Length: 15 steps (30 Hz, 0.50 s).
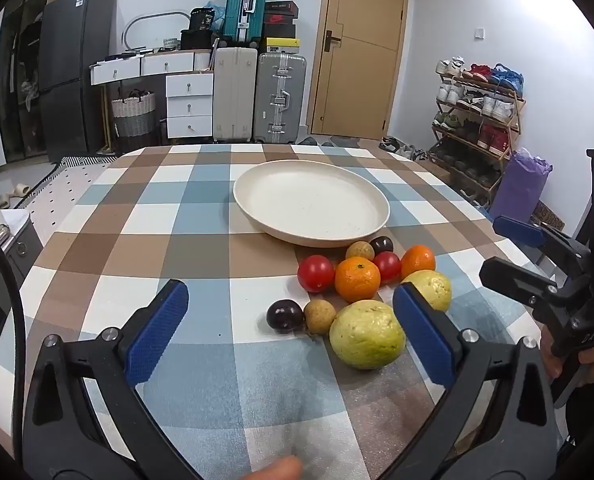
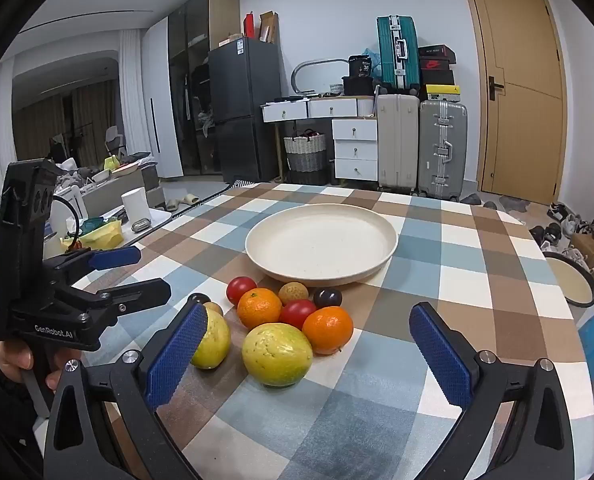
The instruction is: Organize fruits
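A cream plate (image 1: pixel 257 200) (image 2: pixel 257 252) sits on the checkered table, with nothing in it. In front of it lies a cluster of fruit: two yellow-green guavas (image 1: pixel 367 334) (image 2: pixel 277 354), two oranges (image 1: pixel 357 279) (image 2: pixel 328 330), two red tomatoes (image 1: pixel 316 273) (image 2: pixel 297 313), two dark plums (image 1: pixel 285 315) (image 2: pixel 327 297) and two small brown fruits (image 1: pixel 319 317) (image 2: pixel 293 292). My left gripper (image 1: pixel 293 328) is open and empty, just short of the near plum and guava. My right gripper (image 2: pixel 309 352) is open and empty, around the near guava without touching it.
The checkered tablecloth (image 1: pixel 177 208) covers a round-edged table. The right gripper shows at the right edge of the left wrist view (image 1: pixel 537 264); the left gripper shows at the left of the right wrist view (image 2: pixel 109 276). Suitcases, drawers and a shoe rack stand beyond the table.
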{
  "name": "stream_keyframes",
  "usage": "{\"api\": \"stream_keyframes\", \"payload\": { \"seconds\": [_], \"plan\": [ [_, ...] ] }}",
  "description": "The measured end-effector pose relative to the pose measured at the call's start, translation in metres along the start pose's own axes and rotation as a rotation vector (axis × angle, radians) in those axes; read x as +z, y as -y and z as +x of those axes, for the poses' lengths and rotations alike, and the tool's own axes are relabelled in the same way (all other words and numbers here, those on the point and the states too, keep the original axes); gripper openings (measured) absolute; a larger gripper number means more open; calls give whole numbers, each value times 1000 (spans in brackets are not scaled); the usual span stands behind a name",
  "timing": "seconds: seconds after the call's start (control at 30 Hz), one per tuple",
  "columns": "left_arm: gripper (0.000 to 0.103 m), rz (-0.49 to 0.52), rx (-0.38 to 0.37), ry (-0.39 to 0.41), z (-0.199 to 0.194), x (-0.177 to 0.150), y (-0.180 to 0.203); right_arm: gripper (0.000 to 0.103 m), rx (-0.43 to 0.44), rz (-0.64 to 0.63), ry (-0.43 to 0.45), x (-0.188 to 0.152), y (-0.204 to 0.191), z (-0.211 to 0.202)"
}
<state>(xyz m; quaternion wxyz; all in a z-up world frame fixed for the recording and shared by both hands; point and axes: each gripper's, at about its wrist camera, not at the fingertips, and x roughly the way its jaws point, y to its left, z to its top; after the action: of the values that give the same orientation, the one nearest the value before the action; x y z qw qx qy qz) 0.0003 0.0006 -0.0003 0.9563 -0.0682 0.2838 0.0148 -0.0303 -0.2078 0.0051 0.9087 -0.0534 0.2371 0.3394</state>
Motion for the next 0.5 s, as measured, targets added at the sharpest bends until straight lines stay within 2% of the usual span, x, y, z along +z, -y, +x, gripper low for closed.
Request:
{"api": "stream_keyframes", "payload": {
  "seconds": [0.5],
  "plan": [
    [102,10,3,9,0,0,0,103,0,4,-13,0,0,1]
  ]
}}
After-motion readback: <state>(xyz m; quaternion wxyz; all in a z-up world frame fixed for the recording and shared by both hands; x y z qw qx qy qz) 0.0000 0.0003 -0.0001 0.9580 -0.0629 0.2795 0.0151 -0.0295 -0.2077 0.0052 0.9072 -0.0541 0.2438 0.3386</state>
